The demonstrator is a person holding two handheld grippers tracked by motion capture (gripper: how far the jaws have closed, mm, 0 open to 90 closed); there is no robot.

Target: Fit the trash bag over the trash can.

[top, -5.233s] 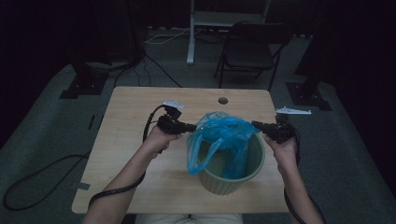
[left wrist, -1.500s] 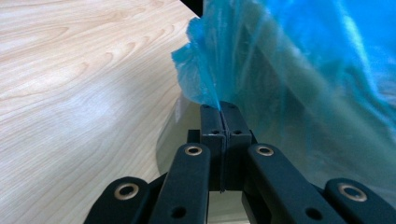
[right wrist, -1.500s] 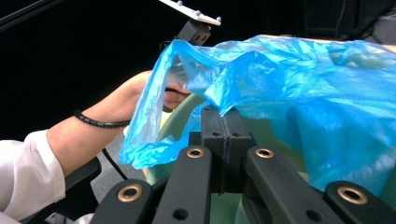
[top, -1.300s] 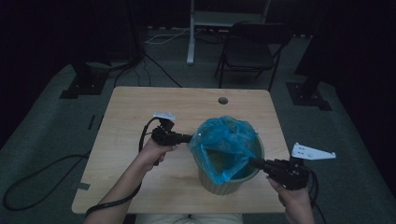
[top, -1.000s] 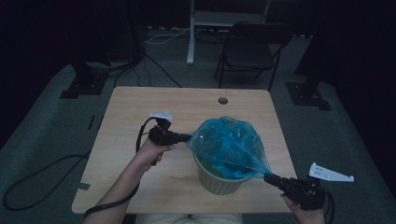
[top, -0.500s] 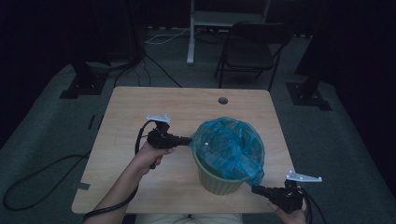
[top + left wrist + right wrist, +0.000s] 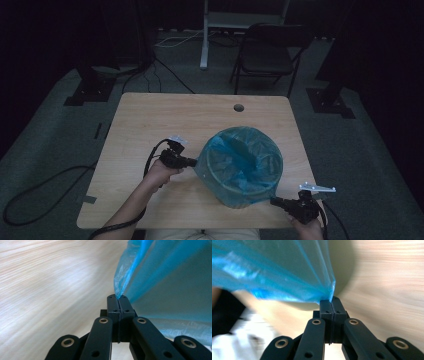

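**Bag liner stretched over bin, pinched at both sides**

Blue bag (image 7: 240,165) sits on the wooden table (image 7: 165,120), right of centre toward the near edge, draped over a pale green bin (image 7: 235,197). Table is the biggest thing in frame; round cable hole (image 7: 238,107) near its far edge.

Bin stands upright. Bag lines the inside and the film is pulled out over the rim, covering most of the outer wall. Nothing visible in the bin besides the liner; folds of film sag into the opening on the far side.

Bag is thin, translucent, bright blue, creased. Film runs taut in straight pleats toward each pinch point.

Left gripper (image 7: 189,161) is just beside the bin's left wall, jaws closed flat on a corner of film, confirmed in the left gripper view (image 7: 119,298). Bag (image 7: 170,277) fans out up and right from there.

Right gripper (image 7: 276,201) is at the near right, by the table edge, low beside the bin, jaws likewise clamped on a gathered tip of film (image 7: 331,302). Bag (image 7: 274,270) spreads up and left, bin wall (image 7: 342,262) behind it.
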